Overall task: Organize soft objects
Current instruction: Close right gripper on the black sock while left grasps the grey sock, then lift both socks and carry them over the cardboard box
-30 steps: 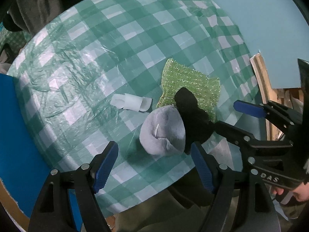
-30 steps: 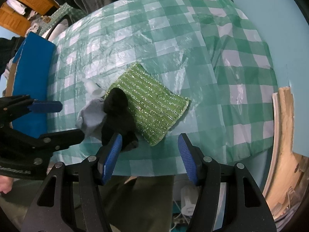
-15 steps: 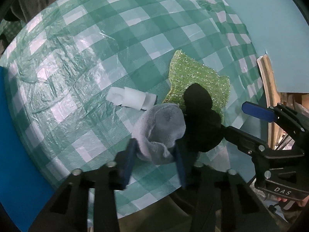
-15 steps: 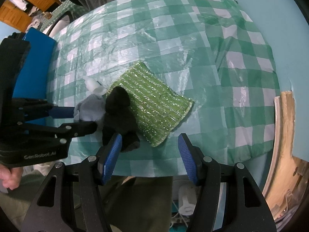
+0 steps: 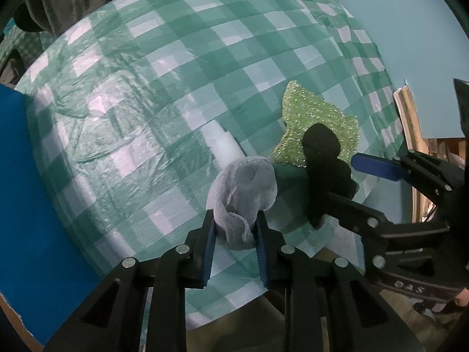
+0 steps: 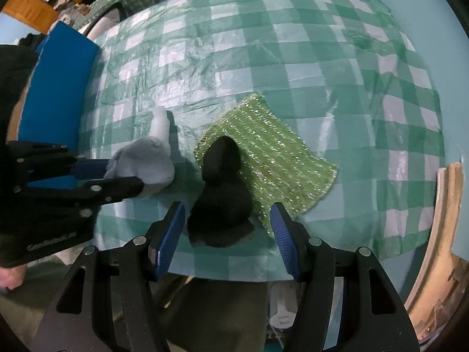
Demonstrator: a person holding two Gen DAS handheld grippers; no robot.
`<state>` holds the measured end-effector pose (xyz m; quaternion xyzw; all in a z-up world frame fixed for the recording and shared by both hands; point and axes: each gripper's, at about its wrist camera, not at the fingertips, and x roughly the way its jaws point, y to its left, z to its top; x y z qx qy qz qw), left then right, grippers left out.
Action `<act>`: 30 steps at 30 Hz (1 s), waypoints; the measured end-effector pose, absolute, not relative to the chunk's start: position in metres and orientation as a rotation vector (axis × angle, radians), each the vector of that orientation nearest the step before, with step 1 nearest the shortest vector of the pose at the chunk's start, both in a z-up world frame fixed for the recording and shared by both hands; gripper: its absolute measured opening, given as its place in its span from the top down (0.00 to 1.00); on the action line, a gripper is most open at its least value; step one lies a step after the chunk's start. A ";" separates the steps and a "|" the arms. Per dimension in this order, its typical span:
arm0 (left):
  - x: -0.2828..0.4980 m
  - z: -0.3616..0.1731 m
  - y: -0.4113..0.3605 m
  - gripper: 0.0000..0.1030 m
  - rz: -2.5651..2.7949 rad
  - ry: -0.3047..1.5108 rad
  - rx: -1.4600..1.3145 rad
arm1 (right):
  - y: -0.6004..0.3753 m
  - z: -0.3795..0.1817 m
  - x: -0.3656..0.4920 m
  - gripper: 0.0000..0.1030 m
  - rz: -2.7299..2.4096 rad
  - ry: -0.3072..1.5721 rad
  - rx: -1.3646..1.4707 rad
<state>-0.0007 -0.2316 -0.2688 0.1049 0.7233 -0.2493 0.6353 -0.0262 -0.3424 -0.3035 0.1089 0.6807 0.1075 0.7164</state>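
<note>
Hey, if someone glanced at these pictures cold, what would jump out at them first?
The left gripper, jaws closing on a grey sock near the table's front edge. Right beside it, a black sock lies partly over a glittery green scrubbing pad, with the right gripper open around its near end.

We count one grey sock (image 5: 243,187), one black sock (image 6: 219,193), one glittery green cloth (image 6: 272,158) and one small white item (image 6: 159,123) on the checked surface (image 6: 263,44), plus two grippers, left gripper (image 5: 234,228) and right gripper (image 6: 225,223).
</note>
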 end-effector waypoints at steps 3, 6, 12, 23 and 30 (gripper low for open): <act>-0.002 -0.266 -0.220 0.77 -0.565 1.649 0.239 | -0.336 -0.309 -0.023 0.41 0.238 1.520 0.228; -0.003 -0.262 -0.211 0.77 -0.560 1.644 0.240 | -0.329 -0.315 -0.021 0.41 0.233 1.538 0.194; -0.003 -0.248 -0.191 0.77 -0.543 1.629 0.234 | -0.321 -0.320 -0.020 0.55 0.215 1.550 0.145; -0.006 -0.221 -0.171 0.78 -0.535 1.583 0.195 | -0.328 -0.295 -0.012 0.59 0.238 1.504 0.162; 0.000 -0.208 -0.172 0.78 -0.527 1.545 0.183 | -0.341 -0.269 -0.006 0.59 0.249 1.459 0.198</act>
